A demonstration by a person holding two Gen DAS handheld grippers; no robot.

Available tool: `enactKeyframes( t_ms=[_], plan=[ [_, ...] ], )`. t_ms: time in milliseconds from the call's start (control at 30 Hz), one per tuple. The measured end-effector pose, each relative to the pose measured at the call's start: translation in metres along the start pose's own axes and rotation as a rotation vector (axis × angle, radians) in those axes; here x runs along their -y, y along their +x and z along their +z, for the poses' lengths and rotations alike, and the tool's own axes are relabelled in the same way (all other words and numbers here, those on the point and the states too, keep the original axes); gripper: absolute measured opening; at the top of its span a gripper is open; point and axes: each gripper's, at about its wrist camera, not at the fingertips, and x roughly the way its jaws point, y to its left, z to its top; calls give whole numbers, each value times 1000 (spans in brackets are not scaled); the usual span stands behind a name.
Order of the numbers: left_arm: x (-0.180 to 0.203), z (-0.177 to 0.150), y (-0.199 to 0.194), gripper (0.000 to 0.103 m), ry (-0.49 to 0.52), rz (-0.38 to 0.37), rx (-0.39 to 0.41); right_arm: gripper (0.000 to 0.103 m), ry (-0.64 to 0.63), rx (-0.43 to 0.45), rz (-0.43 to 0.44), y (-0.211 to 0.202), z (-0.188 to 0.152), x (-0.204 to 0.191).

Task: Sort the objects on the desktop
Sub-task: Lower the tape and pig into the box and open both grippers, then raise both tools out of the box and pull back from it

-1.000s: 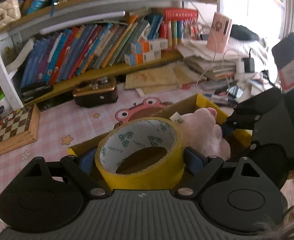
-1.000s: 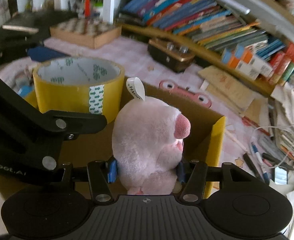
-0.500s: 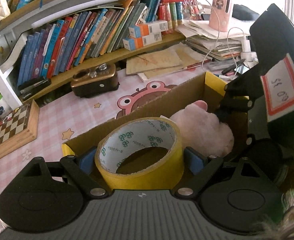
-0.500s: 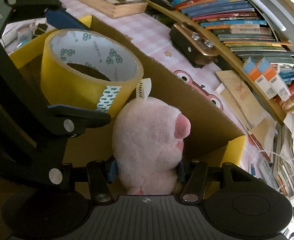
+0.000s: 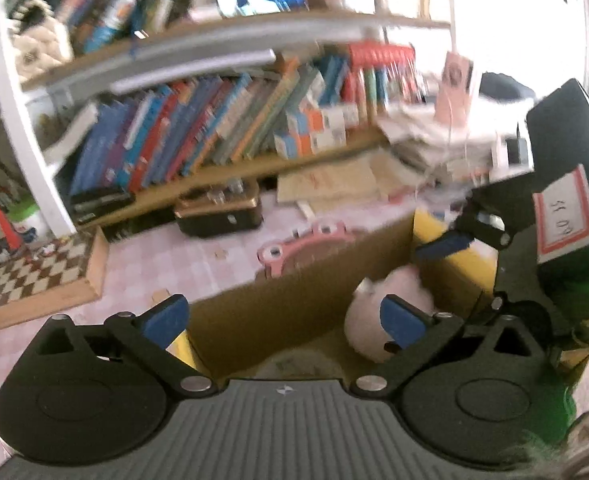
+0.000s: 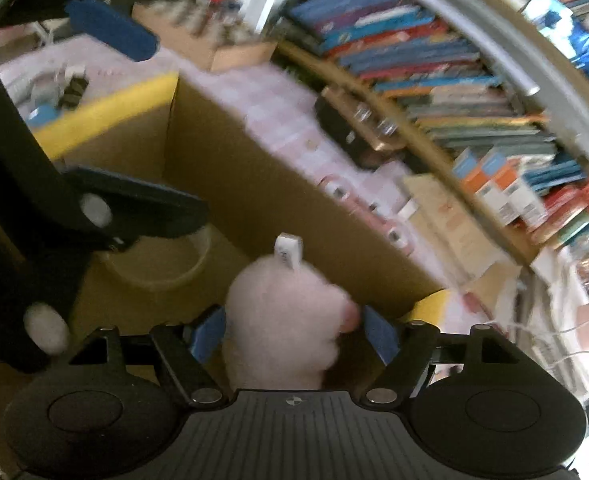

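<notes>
the left gripper (image 5: 282, 316) hangs over the cardboard box (image 5: 294, 292), fingers spread and empty. the tape roll (image 6: 162, 264) lies on the box floor. the right gripper (image 6: 290, 334) sits inside the box, fingers spread just beside the pink plush toy (image 6: 282, 320)

A fluffy pink plush toy (image 6: 282, 320) is sitting inside a matt brown cardboard box (image 6: 230, 184) with yellow-edged flaps, a small white cloth tag standing from its fur. The right claw (image 6: 292, 334) is showing matt black plastic links, shiny metal rivets and blue pads (image 6: 378, 336). A roll of glossy yellowish tape (image 6: 162, 264) is lying in the box. A checkered pink cloth is covering the worktop (image 5: 166, 256) beside a wooden chessboard (image 5: 42, 280).
</notes>
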Motion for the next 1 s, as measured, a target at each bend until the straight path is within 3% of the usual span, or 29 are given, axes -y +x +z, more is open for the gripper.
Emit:
enactKeyframes(
  t_ms=[433, 600, 800, 1000],
  plan=[
    [-19, -7, -113, 103, -123, 75, 247, 80, 321, 330, -37, -105, -18, 10],
    [-24, -28, -149, 103, -169, 149, 294, 85, 468, 415, -116, -136, -38, 4],
    [-39, -61, -183, 103, -278, 253, 306, 89, 610, 460, -222, -163, -67, -7],
    [-50, -95, -208, 103, -345, 327, 294, 89, 685, 451, -273, -174, -88, -25]
  ],
)
